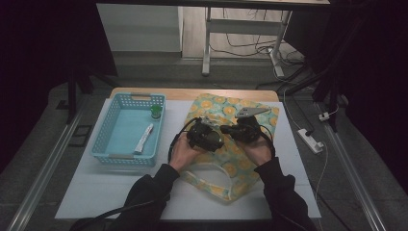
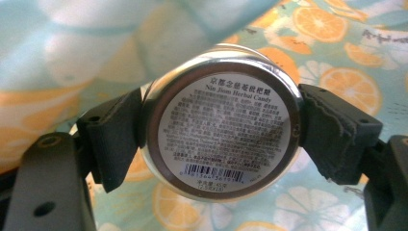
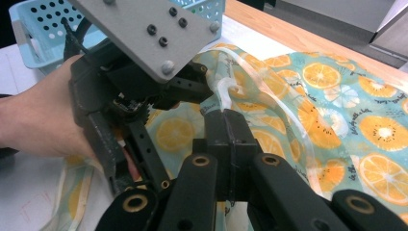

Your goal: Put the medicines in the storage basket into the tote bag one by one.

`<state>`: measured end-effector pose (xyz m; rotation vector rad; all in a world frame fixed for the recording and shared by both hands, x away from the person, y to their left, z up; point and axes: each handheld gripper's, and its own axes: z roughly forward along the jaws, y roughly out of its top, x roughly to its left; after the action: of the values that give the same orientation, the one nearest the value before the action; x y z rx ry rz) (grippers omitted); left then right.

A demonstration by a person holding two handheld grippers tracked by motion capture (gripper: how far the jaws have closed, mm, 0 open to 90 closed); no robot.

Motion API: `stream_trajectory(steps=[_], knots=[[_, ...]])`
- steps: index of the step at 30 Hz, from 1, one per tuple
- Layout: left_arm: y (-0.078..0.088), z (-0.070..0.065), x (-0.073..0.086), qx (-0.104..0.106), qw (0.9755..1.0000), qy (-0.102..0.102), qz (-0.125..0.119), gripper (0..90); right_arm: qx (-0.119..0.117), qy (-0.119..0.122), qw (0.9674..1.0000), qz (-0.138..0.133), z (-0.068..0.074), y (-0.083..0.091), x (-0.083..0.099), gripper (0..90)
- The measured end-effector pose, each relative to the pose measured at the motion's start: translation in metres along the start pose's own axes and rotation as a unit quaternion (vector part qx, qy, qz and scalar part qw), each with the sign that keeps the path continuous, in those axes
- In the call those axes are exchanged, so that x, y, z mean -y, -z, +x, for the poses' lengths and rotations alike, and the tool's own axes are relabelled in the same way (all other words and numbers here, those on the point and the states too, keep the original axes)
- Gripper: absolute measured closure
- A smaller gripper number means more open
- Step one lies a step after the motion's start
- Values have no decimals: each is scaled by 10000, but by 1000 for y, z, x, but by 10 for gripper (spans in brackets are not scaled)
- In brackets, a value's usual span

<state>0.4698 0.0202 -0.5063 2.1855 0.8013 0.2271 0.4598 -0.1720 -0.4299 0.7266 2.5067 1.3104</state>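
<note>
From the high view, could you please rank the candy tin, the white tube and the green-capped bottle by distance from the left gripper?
1. Candy tin: held between the left gripper's fingers.
2. White tube: in the basket, left.
3. Green-capped bottle: basket's far corner.

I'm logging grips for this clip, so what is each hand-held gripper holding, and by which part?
The left hand-held gripper clamps a round candy tin across its rim, label side facing the camera. The right hand-held gripper pinches the clear edge strip of the orange-print bag.
</note>
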Motion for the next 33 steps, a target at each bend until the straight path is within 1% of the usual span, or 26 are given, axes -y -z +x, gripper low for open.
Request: stream_trajectory(steps=[6,9,11,13,15,17,19,21,28,31,33], knots=[[-12,4,3,-139,9999,-61,48,199,51,17,10000,53,-1,-6,3,900],[-15,5,3,-158,9999,-13,-2,198,48,36,10000,49,0,-7,3,900],[-17,5,3,-232,9997,-33,3,196,51,47,10000,44,0,-7,3,900],[-17,5,3,-327,9994,-33,-59,193,57,46,10000,36,0,-7,3,900],[-16,4,2,-270,9996,-28,-80,177,70,36,10000,32,-1,-6,3,900],[-13,3,2,-237,9997,-47,-100,130,84,16,10000,14,-2,-5,3,900],[-11,0,1,-268,9996,-47,-59,122,94,-5,10000,-11,-3,-4,3,900],[-8,-3,0,-248,9997,-61,-46,119,99,-23,9999,-24,-3,-3,3,900],[9,-10,-3,-58,10000,-19,-9,92,110,-73,9999,-20,-7,-2,5,900],[18,-10,-4,90,9999,55,-29,76,108,-85,9999,-22,-7,-1,5,900],[23,-11,-4,150,9999,79,-25,56,102,-91,9999,-35,-7,-1,5,900]])
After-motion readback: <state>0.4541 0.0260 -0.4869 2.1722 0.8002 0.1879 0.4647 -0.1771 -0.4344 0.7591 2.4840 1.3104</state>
